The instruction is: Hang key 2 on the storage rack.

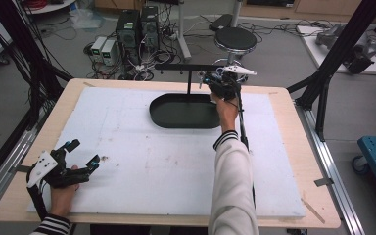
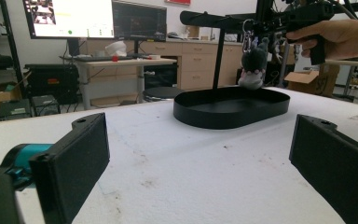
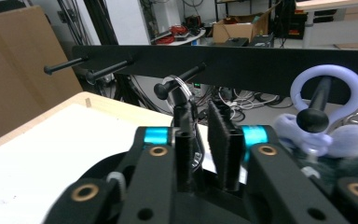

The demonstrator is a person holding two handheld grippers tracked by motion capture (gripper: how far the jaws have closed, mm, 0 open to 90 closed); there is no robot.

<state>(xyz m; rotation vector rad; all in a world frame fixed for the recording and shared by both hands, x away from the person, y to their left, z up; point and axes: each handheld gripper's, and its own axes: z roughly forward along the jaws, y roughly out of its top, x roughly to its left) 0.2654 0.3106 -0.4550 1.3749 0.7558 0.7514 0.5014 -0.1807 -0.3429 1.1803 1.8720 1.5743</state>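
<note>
A black peg rack [image 1: 188,68] stands behind a black oval tray [image 1: 162,120] at the back of the table. My right gripper [image 1: 216,81] is raised at the rack. Its jaws [image 3: 200,135] stand a narrow gap apart, open, around a metal key ring [image 3: 177,85] hung on a peg. The ring's grey plush keychain [image 2: 253,64] dangles over the tray [image 2: 223,120]. A lavender ring [image 3: 328,70] with a fluffy charm hangs on the neighbouring peg. My left gripper [image 1: 84,152] rests at the front left of the table, its jaws [image 2: 198,163] wide open with nothing between them.
A white foam sheet [image 1: 166,161] covers most of the wooden tabletop. Two bare pegs [image 3: 70,65] stick out at the rack's other end. Behind the table are a round stool [image 1: 235,39], computer cases and cables on the floor.
</note>
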